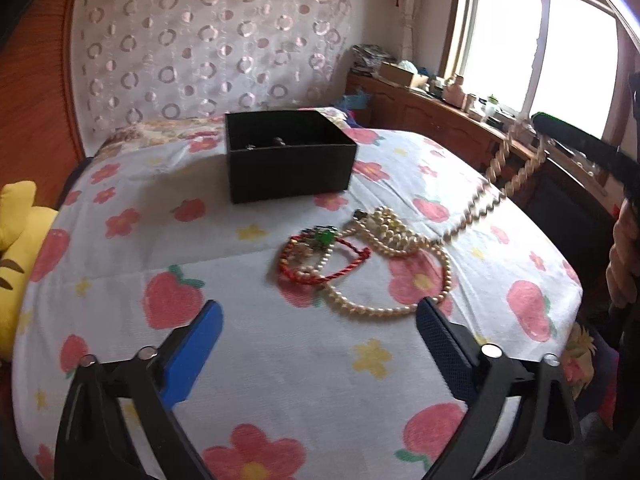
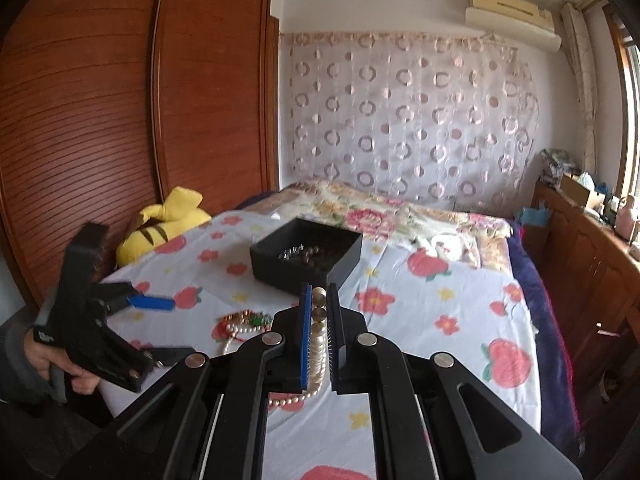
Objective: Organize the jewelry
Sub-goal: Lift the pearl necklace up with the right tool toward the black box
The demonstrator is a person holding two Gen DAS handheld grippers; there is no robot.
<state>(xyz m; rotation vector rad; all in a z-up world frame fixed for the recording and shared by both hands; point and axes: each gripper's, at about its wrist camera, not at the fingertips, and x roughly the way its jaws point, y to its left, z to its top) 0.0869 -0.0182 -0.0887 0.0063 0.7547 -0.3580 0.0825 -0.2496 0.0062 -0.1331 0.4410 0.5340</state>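
Bead strand [image 2: 319, 312] between right jaws

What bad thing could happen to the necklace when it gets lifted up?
1. The pearl necklace lies tangled with the red cord bracelet, so lifting may drag the bracelet along.
2. The right tongs pinch only a few beads, so the strand might slip out.
3. Its hanging end trails off the bed edge and may miss the black box.
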